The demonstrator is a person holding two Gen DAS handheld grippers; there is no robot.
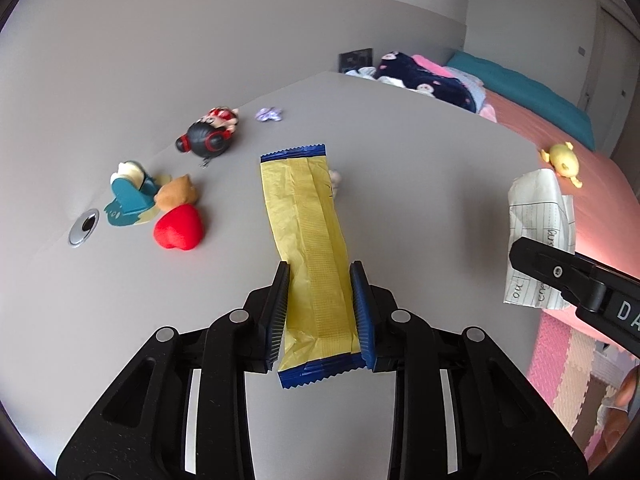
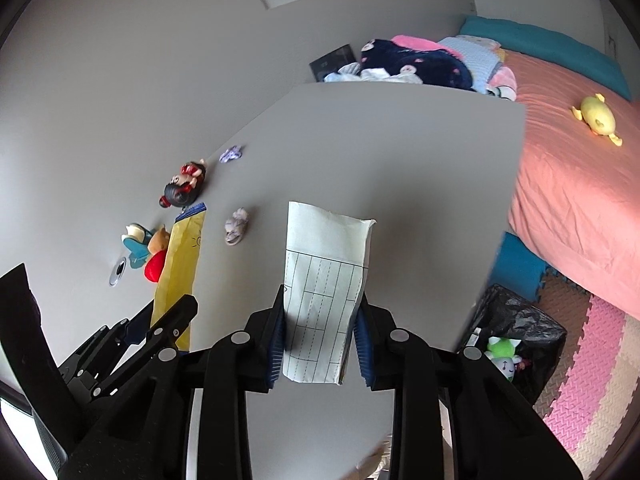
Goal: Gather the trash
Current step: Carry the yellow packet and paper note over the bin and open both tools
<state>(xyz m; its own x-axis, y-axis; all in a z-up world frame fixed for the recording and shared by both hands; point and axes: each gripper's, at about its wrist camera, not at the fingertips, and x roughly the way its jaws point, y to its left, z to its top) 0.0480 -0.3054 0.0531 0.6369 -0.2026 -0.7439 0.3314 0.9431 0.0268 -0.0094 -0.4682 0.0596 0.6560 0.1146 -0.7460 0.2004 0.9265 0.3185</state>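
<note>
My left gripper [image 1: 320, 312] is clamped on the yellow wrapper [image 1: 308, 224] near its lower crimped end, held above the grey desk [image 1: 420, 168]. The wrapper is light, crinkly film, and it looks slippery, so I reckon a hold just above the blue seam is safest. Its long axis runs straight away from me, far end tipping slightly left. My right gripper [image 2: 320, 340] pinches the folded lined paper [image 2: 324, 280], stiff enough to stand upright (a fold helps), pointing forward too. Further out lie two crumpled scraps [image 2: 237, 226], one near, one by the doll [image 1: 208, 136]. The black bin bag [image 2: 516, 332] sits right of the desk, below its edge.
</note>
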